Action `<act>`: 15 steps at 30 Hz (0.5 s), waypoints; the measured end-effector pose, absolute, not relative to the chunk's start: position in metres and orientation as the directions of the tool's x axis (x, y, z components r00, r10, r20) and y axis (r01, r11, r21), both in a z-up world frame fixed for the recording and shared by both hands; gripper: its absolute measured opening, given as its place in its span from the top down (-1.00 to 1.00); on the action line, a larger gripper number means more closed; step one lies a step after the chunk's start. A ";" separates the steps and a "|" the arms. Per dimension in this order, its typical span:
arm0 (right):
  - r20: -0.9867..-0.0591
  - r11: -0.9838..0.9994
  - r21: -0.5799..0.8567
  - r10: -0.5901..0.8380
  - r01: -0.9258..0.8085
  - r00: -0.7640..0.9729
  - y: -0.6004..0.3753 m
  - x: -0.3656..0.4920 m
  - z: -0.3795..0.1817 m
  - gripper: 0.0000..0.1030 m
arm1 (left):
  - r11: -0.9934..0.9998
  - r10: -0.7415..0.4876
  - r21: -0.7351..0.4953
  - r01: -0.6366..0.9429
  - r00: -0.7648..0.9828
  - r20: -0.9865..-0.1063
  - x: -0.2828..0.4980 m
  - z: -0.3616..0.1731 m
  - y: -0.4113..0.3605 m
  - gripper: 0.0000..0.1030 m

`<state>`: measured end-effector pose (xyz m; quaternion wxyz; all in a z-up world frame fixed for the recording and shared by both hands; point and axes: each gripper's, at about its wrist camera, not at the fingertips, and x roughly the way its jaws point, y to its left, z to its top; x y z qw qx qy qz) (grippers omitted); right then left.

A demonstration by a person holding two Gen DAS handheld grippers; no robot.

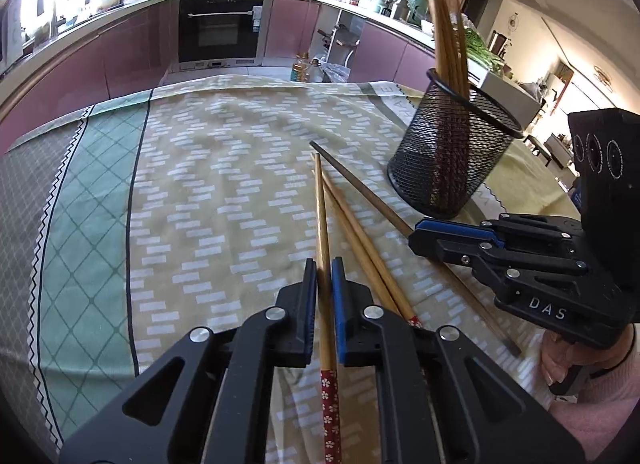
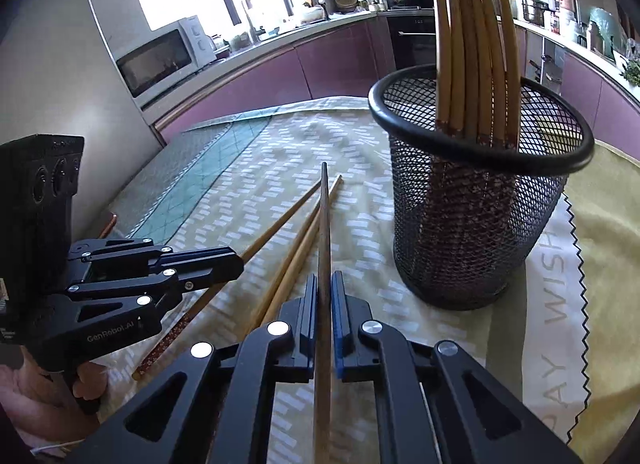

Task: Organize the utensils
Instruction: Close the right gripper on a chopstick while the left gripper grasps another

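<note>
My left gripper (image 1: 324,276) is shut on a light bamboo chopstick (image 1: 321,215) with a red flowered end; it shows in the right wrist view too (image 2: 236,264). My right gripper (image 2: 325,288) is shut on a dark brown chopstick (image 2: 324,223), also seen in the left wrist view (image 1: 360,191). Two more light chopsticks (image 1: 360,244) lie on the cloth between the grippers (image 2: 296,248). A black mesh holder (image 2: 476,223) with several bamboo chopsticks (image 2: 468,43) upright in it stands to the right of both held sticks (image 1: 448,159).
The table is covered by a yellow patterned cloth (image 1: 224,183) with a green and grey checked border (image 1: 80,223) at the left. A kitchen counter with purple cabinets (image 1: 120,51), an oven (image 1: 218,27) and a microwave (image 2: 160,55) runs behind the table.
</note>
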<state>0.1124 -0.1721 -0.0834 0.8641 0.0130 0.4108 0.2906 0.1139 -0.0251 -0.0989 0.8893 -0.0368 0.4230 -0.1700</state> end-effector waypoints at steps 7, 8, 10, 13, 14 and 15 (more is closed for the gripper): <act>-0.724 0.815 0.241 0.512 -0.526 0.461 -0.166 0.108 -0.087 0.89 | 0.932 -0.338 -0.186 0.310 0.567 -0.751 0.110 -0.101 -0.032 0.86; -0.729 0.816 0.238 0.509 -0.528 0.458 -0.165 0.108 -0.087 0.88 | 0.932 -0.336 -0.181 0.314 0.564 -0.754 0.111 -0.102 -0.033 0.84; -0.736 0.818 0.225 0.499 -0.529 0.458 -0.163 0.109 -0.088 0.86 | 0.932 -0.331 -0.170 0.321 0.557 -0.762 0.112 -0.103 -0.035 0.83; -0.745 0.818 0.217 0.491 -0.533 0.451 -0.158 0.112 -0.090 0.84 | 0.933 -0.318 -0.150 0.328 0.550 -0.772 0.115 -0.105 -0.037 0.73; -0.745 0.816 0.226 0.497 -0.533 0.446 -0.157 0.113 -0.090 0.84 | 0.932 -0.316 -0.146 0.331 0.548 -0.774 0.117 -0.105 -0.037 0.73; -0.746 0.816 0.221 0.494 -0.534 0.447 -0.156 0.114 -0.089 0.84 | 0.932 -0.315 -0.144 0.332 0.548 -0.775 0.118 -0.105 -0.037 0.73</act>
